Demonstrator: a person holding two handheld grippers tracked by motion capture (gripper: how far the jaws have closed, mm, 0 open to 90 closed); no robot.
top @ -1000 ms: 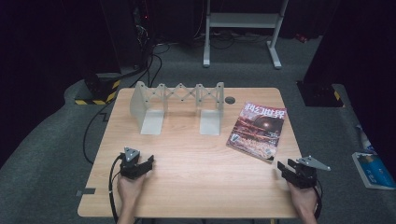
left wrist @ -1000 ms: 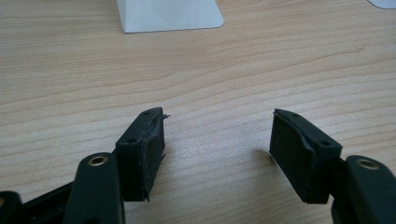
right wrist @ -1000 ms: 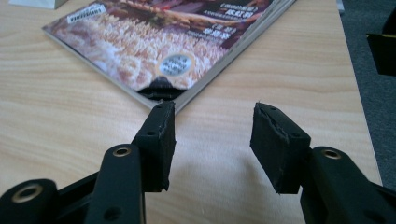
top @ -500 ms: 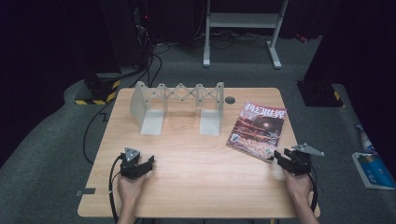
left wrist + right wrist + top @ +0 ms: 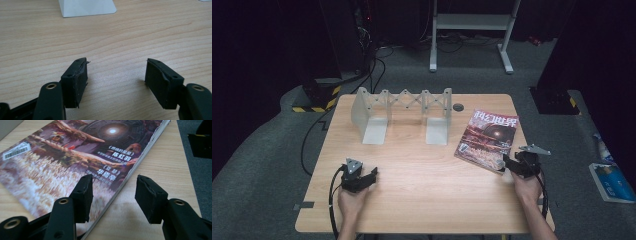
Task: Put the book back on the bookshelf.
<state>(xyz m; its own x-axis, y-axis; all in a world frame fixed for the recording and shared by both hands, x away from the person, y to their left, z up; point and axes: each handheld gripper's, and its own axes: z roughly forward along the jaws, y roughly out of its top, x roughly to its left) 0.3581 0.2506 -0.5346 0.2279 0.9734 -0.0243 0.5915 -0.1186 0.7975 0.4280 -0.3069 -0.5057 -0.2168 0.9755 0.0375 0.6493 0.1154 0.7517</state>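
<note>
The right gripper (image 5: 507,162) sits at the near right corner of the magazine (image 5: 487,140). Its jaws stand wide apart and have just been opening further. Nothing is clamped. In the right gripper view the spine edge of the magazine (image 5: 82,157) runs up between the two jaws: one jaw stands over the cover, the other over bare table (image 5: 162,167). The pads do not press on the paper.

Key relation: the magazine lies directly ahead of the right gripper and slightly to its left, flat on the table. Its long axis runs away from the gripper, tilted a little off the table edge. The spine edge is the edge nearest the jaws, so any grasp would probably be made on this edge or corner.

The left gripper (image 5: 362,179) rests on the table well apart from the magazine, jaws wide open and empty (image 5: 116,75). Ahead of it stands the bookend rack (image 5: 404,112); one base plate (image 5: 86,7) shows at the top of the left gripper view. The right hand is clearly the nearer one to the magazine.

Limits of view: whether the lower jaw touches the cover cannot be told. The near corner of the magazine is hidden behind the right gripper's jaws.
</note>
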